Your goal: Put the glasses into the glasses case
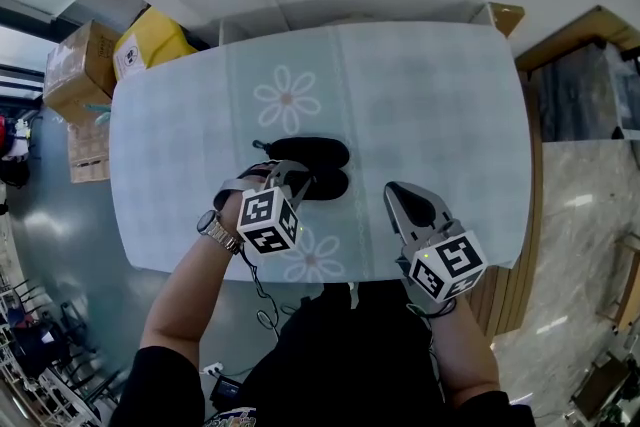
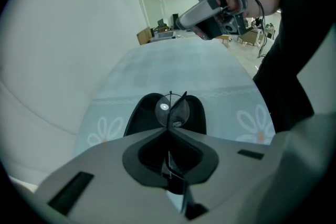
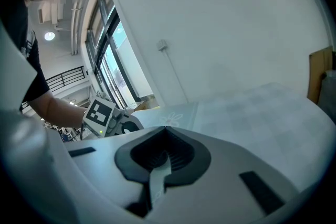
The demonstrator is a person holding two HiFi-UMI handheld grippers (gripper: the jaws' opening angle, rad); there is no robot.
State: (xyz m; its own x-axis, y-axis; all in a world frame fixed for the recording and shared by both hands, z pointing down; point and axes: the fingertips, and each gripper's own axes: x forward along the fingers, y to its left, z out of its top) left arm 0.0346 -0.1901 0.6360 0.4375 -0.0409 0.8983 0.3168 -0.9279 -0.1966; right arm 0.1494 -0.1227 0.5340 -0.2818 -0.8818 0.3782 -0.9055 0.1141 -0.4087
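Observation:
An open black glasses case (image 1: 322, 155) lies in the middle of the pale flowered table (image 1: 430, 105). My left gripper (image 1: 289, 174) hovers over its near half, shut on the glasses. In the left gripper view a clear lens and thin dark frame of the glasses (image 2: 169, 109) stick out past the closed left gripper (image 2: 169, 126), with the case (image 2: 143, 117) right behind. My right gripper (image 1: 394, 191) hangs to the right of the case, above the table's near edge. The right gripper (image 3: 165, 131) is shut with nothing in it.
Cardboard boxes (image 1: 78, 67) and a yellow box (image 1: 152, 41) stand on the floor off the table's left end. Wooden furniture (image 1: 585, 80) stands past the right end. A wall runs along the far side. A cable hangs below the left gripper.

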